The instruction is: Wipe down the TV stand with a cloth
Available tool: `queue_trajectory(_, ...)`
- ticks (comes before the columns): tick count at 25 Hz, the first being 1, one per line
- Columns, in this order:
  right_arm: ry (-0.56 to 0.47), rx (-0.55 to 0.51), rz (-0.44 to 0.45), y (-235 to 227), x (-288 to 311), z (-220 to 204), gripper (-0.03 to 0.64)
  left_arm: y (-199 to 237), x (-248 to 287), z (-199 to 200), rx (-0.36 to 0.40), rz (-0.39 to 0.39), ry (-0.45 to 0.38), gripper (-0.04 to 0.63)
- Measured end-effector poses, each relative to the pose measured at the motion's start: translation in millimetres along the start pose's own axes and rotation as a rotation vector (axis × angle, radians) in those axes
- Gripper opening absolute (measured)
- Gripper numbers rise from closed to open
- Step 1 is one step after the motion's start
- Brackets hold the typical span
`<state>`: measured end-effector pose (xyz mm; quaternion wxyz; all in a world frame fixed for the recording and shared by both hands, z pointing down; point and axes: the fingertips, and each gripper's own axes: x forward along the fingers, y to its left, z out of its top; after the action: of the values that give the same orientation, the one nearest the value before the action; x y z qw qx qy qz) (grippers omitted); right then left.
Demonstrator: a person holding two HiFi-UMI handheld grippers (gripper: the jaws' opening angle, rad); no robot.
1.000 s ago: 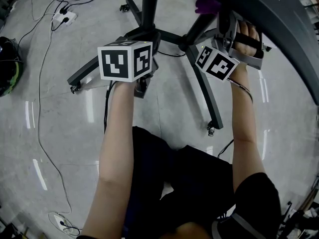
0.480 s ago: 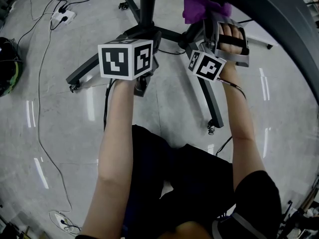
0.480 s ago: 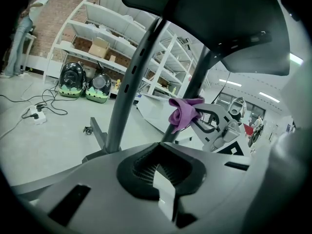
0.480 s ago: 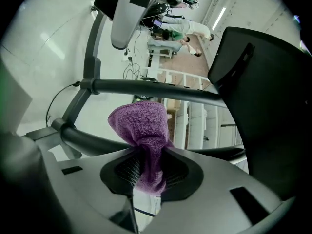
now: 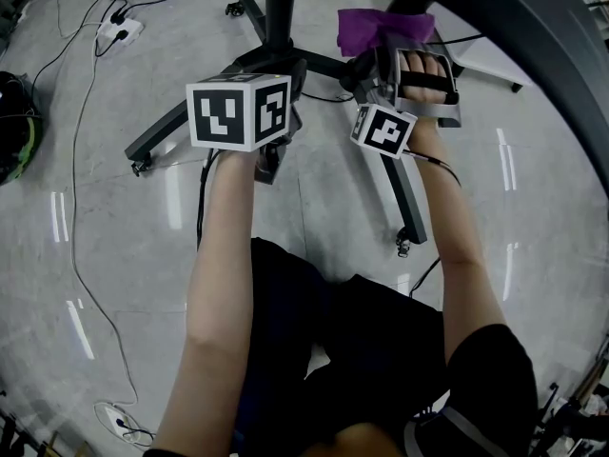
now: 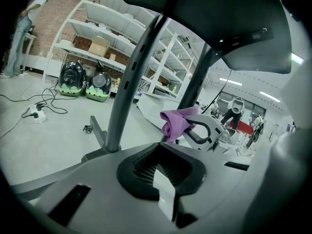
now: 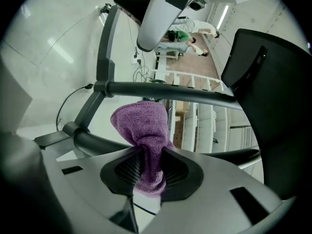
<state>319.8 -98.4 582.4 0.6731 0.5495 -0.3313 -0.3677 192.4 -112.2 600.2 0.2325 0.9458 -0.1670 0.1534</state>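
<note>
Pinches a purple cloth (image 7: 141, 123) in the right gripper (image 7: 148, 165), jaws closed hard on its lower end, with the rest bunched loosely above the pads. Carries that bunch up beside the TV stand (image 6: 127, 77), close to its second, slanted black post (image 6: 200, 77) and in front of a dark crossbar (image 7: 161, 89); cannot tell whether fabric and metal touch. Wraps the right hand (image 5: 423, 72) round the gripper's handle under a dark strap.

Shows the left gripper (image 6: 160, 178) with jaws together, ribbed pads meeting, nothing between them. Aims it at the foot of the stand's upright post, just above the hub where the legs join.

Looks down on a pale, glossy floor (image 5: 105, 255), with the stand's black legs (image 5: 398, 184) splayed across it and a small castor (image 5: 407, 246) at the end of the nearest one. Has a white power strip (image 5: 122, 33) and thin cables (image 5: 81, 208) lying well off to the left, apart from the stand. Takes in white shelving (image 6: 112, 33) with boxes on it behind the stand in the left gripper view.
</note>
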Motion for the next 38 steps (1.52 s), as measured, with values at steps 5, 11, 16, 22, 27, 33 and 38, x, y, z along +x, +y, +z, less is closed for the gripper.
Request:
queue_trajectory(5,-0.01,-0.011,0.022,14,2,3,0.106,-1,1,-1,0.004,-0.001,0.004,0.008)
queue_trajectory(11,-0.011,-0.016,0.038,23,4,5,0.106,-1,1,-2,0.006,0.004,0.007,0.008)
queue_trajectory(16,-0.017,-0.022,0.072,37,5,7,0.106,-1,1,-2,0.006,0.008,0.009,0.008)
queue_trajectory(22,-0.035,-0.033,0.12,59,6,14,0.106,2,0,-2,0.009,0.017,0.012,0.008)
queue_trajectory(27,-0.043,-0.021,0.183,85,6,19,0.106,2,-1,-4,0.019,0.024,0.019,0.008)
queue_trajectory(33,-0.049,-0.024,0.288,128,6,19,0.106,4,0,-5,0.023,0.039,0.025,0.008)
queue_trajectory(38,-0.045,-0.052,0.347,162,4,13,0.106,4,1,-6,0.028,0.043,0.032,0.008)
